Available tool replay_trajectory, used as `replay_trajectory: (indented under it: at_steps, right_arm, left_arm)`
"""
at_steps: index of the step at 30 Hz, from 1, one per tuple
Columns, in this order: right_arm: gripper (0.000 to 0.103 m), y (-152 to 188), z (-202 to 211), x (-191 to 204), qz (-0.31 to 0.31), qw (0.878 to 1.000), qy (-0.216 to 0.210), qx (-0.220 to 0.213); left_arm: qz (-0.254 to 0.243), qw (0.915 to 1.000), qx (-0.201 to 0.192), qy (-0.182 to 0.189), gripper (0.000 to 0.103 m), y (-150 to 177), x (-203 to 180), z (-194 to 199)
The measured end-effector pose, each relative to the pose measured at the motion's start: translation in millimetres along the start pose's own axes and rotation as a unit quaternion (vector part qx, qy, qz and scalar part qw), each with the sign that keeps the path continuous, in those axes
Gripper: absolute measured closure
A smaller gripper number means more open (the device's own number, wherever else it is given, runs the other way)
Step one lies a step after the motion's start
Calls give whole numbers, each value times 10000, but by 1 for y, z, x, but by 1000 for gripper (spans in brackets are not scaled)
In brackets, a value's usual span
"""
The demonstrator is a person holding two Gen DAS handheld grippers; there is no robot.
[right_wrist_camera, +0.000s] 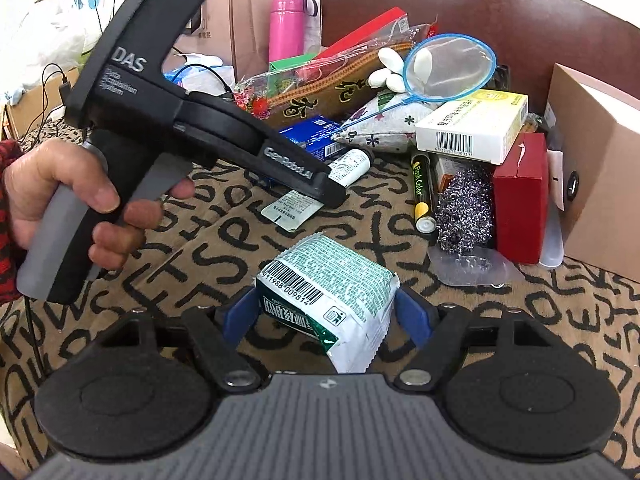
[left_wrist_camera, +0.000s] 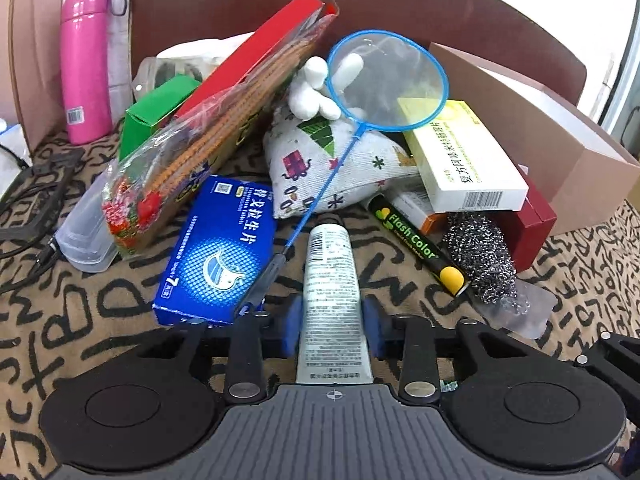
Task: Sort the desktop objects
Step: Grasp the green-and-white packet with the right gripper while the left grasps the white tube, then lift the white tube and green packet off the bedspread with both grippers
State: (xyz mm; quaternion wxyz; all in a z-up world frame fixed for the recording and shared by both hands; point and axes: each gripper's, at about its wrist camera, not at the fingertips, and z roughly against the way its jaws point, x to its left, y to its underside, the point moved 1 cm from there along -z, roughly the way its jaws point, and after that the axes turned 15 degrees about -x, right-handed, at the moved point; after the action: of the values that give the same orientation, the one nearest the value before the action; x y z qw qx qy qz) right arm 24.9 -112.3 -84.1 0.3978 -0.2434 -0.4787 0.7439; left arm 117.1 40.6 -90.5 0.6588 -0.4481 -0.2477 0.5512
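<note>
My left gripper [left_wrist_camera: 331,322] is shut on a white squeeze tube [left_wrist_camera: 330,292], its black cap pointing at the pile; the tube also shows in the right wrist view [right_wrist_camera: 348,166], held low over the patterned cloth. My right gripper [right_wrist_camera: 326,316] is shut on a green-and-white snack packet [right_wrist_camera: 328,292], with both blue pads pressed against its sides. The pile behind holds a blue medicine box [left_wrist_camera: 218,252], a blue hand net [left_wrist_camera: 386,80], a printed fabric pouch [left_wrist_camera: 320,164], a yellow-white medicine box [left_wrist_camera: 464,156], a Flash Color marker [left_wrist_camera: 416,246] and a steel scourer [left_wrist_camera: 478,254].
A pink flask [left_wrist_camera: 86,60] stands at the back left. A cardboard box [left_wrist_camera: 552,136] sits at the right, with a dark red box [right_wrist_camera: 520,196] against it. A red flat box and bagged incense [left_wrist_camera: 224,120] lean in the pile. A brown chair back [left_wrist_camera: 360,0] rises behind. Cables [left_wrist_camera: 28,200] lie at left.
</note>
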Motion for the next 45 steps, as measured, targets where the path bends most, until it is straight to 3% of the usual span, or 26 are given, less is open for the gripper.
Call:
replay_trajectory:
  at_steps: [5,14,21,24,25,28,33,35,36,37,39,41,42,45]
  right_arm:
    - [33,0,5,-3,-114,9998,130,25]
    - [34,13,37,-4,-174,9993,316,53]
    - [33,23,65,0,-209,9990,392,81]
    - [28,29,73,2,-211,9991,355,98]
    - [28,29,75,3,-186,9992,339,89]
    - [26,28,74,6,-107,9993,357,88]
    - [24,28,69,4,-129,9994,298,93]
    - [23,28,68,3,-119,9995,266,96]
    - [24,28,67,2,-110,9996,244,106]
    - [25,27,66,1,-94,9996,223,119]
    - [27,25,64,1,-19,9997,160,166]
    - [27,22,61,2,76,9997,129,203]
    - [27,21,59,2,126,9996,111,218]
    - [28,19,56,4,132,9996,121,235]
  left_arm:
    - [-94,9999,41,20,71,6,-3,10]
    - [-343,9991,230,116,71,29,-21,52]
    - [-199,9980,421,435,70,55,-37,99]
    - [-207,9984,394,344,65,62,-39,109]
    - [-215,9986,374,314,56,62,-39,109]
    - [-194,9990,322,225,44,59,-41,103]
    - [-362,9989,235,190,32,59,-50,91]
    - [-329,9991,200,172,34,60,-51,91]
    - [-348,9990,213,159,40,60,-52,92]
    - [-381,9989,218,145,54,60,-53,93]
    - [-371,9990,240,121,61,59,-53,94]
    - [-318,9991,245,112,61,59,-52,94]
    - [-326,9992,224,100,54,59,-53,93]
    - [-422,9989,169,63,54,61,-56,90]
